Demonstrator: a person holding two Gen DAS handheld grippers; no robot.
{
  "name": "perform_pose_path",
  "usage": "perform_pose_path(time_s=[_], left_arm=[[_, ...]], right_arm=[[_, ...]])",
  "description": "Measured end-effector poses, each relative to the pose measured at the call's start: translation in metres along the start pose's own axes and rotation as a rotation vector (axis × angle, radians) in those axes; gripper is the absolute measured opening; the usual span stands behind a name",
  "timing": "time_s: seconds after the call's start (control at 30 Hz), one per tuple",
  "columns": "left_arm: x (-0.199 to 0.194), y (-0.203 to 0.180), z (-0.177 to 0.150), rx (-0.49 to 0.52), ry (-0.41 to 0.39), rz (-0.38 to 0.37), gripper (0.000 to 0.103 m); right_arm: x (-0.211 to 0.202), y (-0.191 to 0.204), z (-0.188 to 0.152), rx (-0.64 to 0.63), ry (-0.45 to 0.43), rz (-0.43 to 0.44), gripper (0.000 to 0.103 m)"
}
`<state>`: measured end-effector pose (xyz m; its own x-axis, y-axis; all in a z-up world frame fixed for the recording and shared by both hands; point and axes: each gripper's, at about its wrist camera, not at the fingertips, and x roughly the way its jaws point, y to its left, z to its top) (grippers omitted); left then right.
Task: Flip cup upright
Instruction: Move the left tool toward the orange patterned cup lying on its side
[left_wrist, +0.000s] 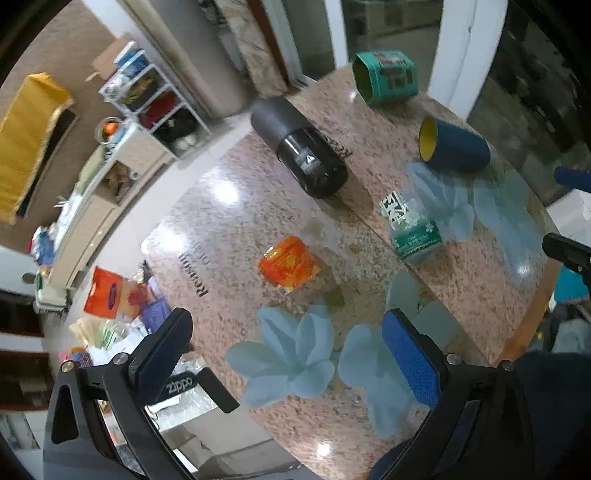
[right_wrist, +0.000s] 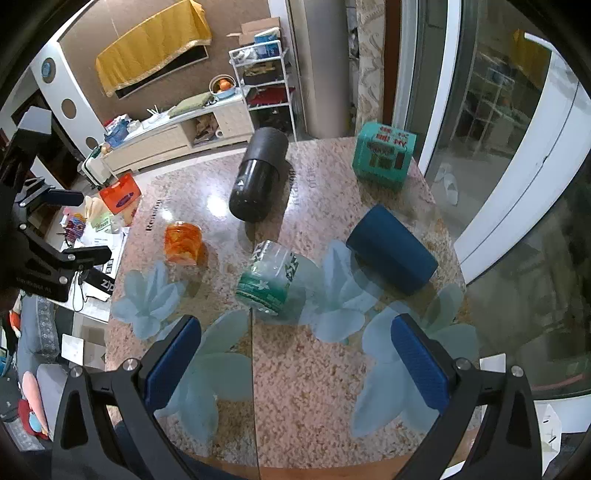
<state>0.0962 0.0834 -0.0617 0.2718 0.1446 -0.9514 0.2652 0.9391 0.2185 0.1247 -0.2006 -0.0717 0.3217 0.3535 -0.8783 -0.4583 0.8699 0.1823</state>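
Speckled granite table (right_wrist: 306, 373) with pale blue flower prints, white shelf rack (right_wrist: 264, 88), yellow cloth (right_wrist: 147, 44), orange bag (right_wrist: 120, 194)

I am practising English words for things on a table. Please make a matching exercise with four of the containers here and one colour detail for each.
Things:
1. dark blue cup
2. black tumbler
3. octagonal tin
4. small glass cup

Details:
A. teal with red print
B. orange, see-through
C. yellow inside
D. matte top part, glossy lower part

Pairs: 1-C, 2-D, 3-A, 4-B
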Motion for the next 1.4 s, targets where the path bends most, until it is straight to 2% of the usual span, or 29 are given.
perform_pose_path(time_s=[0.17,0.3,0.43,0.53,0.63,0.8,1.0,1.2,1.4], left_arm=[[0.034,0.014,0.012,0.014,0.076,-0.041,0.103],[0.053,0.019,0.019,0.045,0.086,-0.064,0.103],[0.071,0.011,0.022,0.231,0.073,-0.078,0.103],[0.084,0.001,0.021,0.407,0.064,-0.072,0.103],[0.097,-0.001,0.02,0.532,0.062,-0.098,0.103],[0.104,-0.001,0.016,0.747,-0.037,-0.115,0.103],[0.118,-0.006,0.009,0.961,-0.092,-0.076,0.103],[0.133,-0.014,-0.021,1.343,-0.117,-0.013,0.103],[0.15,-0.023,-0.042,1.623,-0.162,0.027,0.103]], right_arm=[[0.017,0.001,0.0,0.01,0.052,0.002,0.103],[0.029,0.002,0.0,0.012,0.092,0.006,0.103],[0.04,0.003,-0.002,0.011,0.131,0.003,0.103],[0.045,0.003,-0.004,0.014,0.152,0.0,0.103],[0.053,0.001,-0.007,0.025,0.178,-0.007,0.103],[0.066,0.0,-0.011,0.036,0.215,-0.027,0.103],[0.081,0.004,-0.014,0.036,0.245,-0.044,0.103],[0.089,0.003,-0.019,0.061,0.263,-0.045,0.103],[0.102,0.003,-0.028,0.095,0.305,-0.044,0.103]])
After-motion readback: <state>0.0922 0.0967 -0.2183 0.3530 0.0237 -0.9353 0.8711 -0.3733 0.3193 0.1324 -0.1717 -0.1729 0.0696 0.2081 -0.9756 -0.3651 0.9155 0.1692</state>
